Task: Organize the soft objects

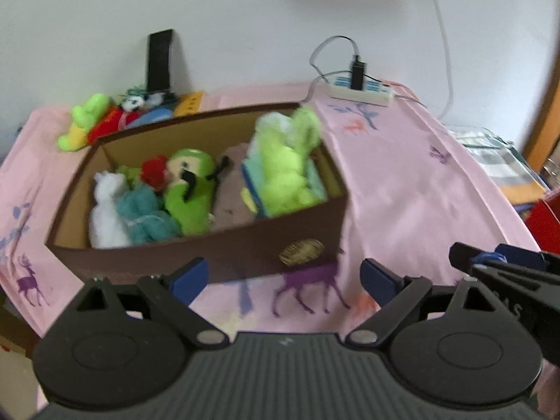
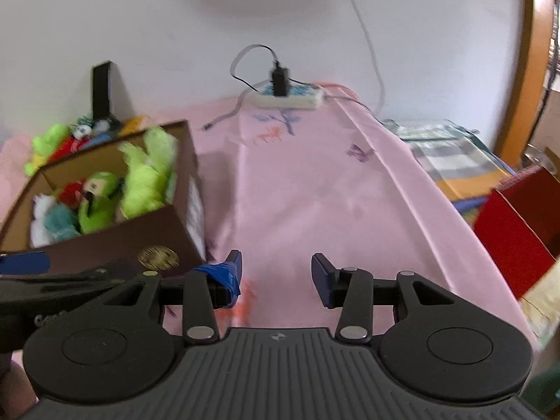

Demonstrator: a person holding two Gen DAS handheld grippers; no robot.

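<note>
Surface: pink cloth (image 1: pixel 402 182) with deer prints is covering the table; frames are blurring.
Box: brown box (image 1: pixel 245 248) is sitting toward the left side of the table, open at the top.
Box contents: white toy (image 1: pixel 105 210), teal toy (image 1: pixel 147 217), green doll (image 1: pixel 190 189) and a lime plush (image 1: pixel 283 164) are lying inside; the lime plush is riding high at the right end, poking above the rim.
Loose toys: a small pile (image 1: pixel 105 119) is waiting at the back left corner, behind the box, touching or just beside its far wall; cannot tell which.
Left gripper (image 1: pixel 283 276): released, jaws standing wide, nothing between them; hovering in front of the box's near wall.
Right gripper (image 2: pixel 276 273): jaws apart and empty, hanging over bare cloth to the right of the box.
Step (judged): between placements; the pile likely comes next.
Risk 1: reaching over the box for the pile could be snagging the tall lime plush and tipping it out.
Risk 2: the box is looking nearly full, so further toys may be spilling over the rim.
Risk 3: power strip (image 2: pixel 287 99) and cables at the back edge could be catching a finger.
</note>
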